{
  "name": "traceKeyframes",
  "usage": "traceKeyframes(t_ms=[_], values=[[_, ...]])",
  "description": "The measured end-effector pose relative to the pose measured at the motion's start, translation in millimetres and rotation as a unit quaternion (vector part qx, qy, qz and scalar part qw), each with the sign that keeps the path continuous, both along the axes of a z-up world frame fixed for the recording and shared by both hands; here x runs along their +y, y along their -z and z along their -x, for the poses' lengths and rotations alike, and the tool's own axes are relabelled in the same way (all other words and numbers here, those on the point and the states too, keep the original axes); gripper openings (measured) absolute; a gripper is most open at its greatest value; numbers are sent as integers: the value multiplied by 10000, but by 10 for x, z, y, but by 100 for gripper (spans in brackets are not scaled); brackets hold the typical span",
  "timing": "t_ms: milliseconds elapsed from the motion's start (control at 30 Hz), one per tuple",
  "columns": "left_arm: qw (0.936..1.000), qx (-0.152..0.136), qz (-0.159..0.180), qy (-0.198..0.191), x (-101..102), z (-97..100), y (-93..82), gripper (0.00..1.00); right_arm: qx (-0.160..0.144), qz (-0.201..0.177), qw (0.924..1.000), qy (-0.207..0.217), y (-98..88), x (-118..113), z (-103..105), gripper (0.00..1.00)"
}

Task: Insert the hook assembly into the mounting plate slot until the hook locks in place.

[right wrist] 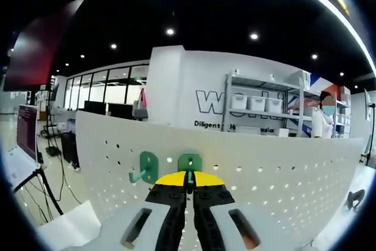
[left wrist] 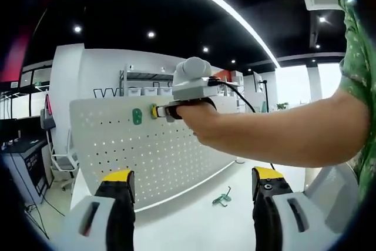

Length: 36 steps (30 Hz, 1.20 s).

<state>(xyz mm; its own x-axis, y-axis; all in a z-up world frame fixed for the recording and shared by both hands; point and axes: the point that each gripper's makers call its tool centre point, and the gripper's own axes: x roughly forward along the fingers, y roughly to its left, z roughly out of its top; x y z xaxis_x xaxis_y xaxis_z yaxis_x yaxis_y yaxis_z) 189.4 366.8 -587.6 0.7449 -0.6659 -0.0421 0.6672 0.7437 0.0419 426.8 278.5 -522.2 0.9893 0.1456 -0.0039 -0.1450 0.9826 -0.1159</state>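
At the pegboard point(right wrist: 282, 168), the right tool point(right wrist: 189, 185) is clamped on a green hook point(right wrist: 190, 162), beside a mounted one point(right wrist: 145, 167). Next: press until locked. Left tool point(left wrist: 191, 189) apart; spare hook point(left wrist: 221, 198) on surface point(left wrist: 194, 227).

Both views are bright and evenly lit from above; a long curved ceiling light strip point(left wrist: 235, 13) and small round ceiling spotlights point(right wrist: 170, 31) glow against a dark ceiling; windows point(left wrist: 320, 83) at the far side are blown out to white; the white pegboard point(left wrist: 153, 151) and white surface point(left wrist: 200, 227) reflect light softly, with faint shadows; fisheye distortion bends straight lines strongly toward the edges; near jaws look slightly soft; the middle distance is sharp.
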Motion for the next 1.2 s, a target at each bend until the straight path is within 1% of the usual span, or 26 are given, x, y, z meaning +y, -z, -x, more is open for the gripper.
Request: traceKeyframes(t_ms=[267, 500, 633, 967, 1067, 1100, 1200], values=[[10000, -4, -1, 24, 29, 19, -8, 84, -29, -70, 9999, 71, -31, -9, 17, 1], [10000, 1, 0, 62, 41, 31, -3, 83, 20, -116, 9998, 147, 3, -35, 17, 1], [10000, 15, 1, 77, 51, 27, 7, 83, -39, -90, 9998, 146, -46, -9, 12, 1], [9999, 18, 12, 129, 42, 7, 17, 83, 33, -222, 9996, 182, -1, -28, 0, 1], [9999, 26, 17, 147, 34, 3, 21, 83, 109, -266, 9994, 197, 39, -45, -4, 1], [9999, 16, 25, 156, 31, 3, 16, 83, 106, -326, 9992, 184, 55, -36, -2, 1], [9999, 21, 18, 164, 33, -3, 20, 83, 62, -306, 9993, 187, 42, -18, 0, 1]])
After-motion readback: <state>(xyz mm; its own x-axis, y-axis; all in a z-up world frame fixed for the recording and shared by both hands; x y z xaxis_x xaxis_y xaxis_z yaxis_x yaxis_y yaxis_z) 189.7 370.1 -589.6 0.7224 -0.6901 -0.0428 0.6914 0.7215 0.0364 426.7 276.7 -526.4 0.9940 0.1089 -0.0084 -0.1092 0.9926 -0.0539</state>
